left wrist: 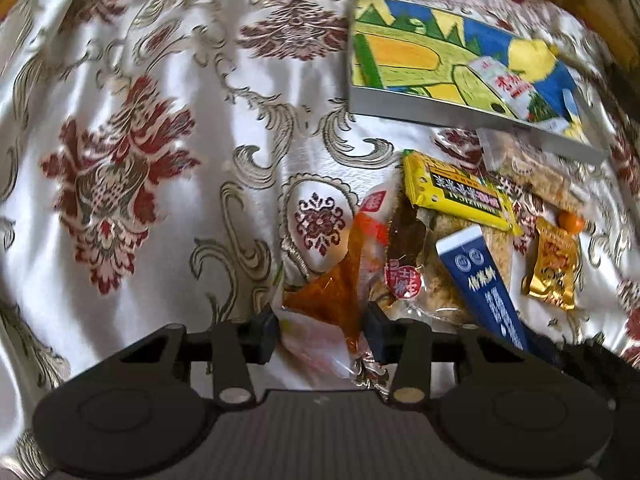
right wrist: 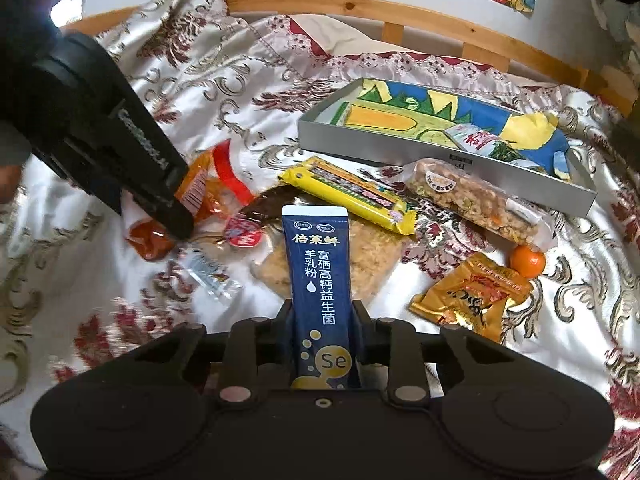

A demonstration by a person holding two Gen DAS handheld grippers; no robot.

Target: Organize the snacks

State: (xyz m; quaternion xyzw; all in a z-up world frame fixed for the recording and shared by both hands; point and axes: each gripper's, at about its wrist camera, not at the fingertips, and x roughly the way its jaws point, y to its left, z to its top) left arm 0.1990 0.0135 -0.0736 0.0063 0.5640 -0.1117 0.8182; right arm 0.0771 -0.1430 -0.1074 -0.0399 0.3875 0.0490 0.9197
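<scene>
My right gripper [right wrist: 322,312] is shut on a blue milk-powder sachet [right wrist: 318,276] and holds it upright over the snack pile; the sachet also shows in the left wrist view [left wrist: 480,280]. My left gripper [left wrist: 320,334] straddles an orange snack packet [left wrist: 332,296], its jaws a packet's width apart and close to its sides; whether they touch it I cannot tell. From the right wrist view the left gripper [right wrist: 176,216] sits on that orange packet [right wrist: 204,188]. A grey tray [right wrist: 384,148] with a colourful lining holds one white packet [right wrist: 480,140].
On the patterned cloth [left wrist: 140,160] lie a yellow bar [right wrist: 348,192], a nut bar [right wrist: 472,200], a gold packet [right wrist: 472,296], a small orange [right wrist: 528,260], a clear candy wrapper [right wrist: 208,272] and a rice cracker pack [right wrist: 372,256]. A wooden rail [right wrist: 400,12] runs behind.
</scene>
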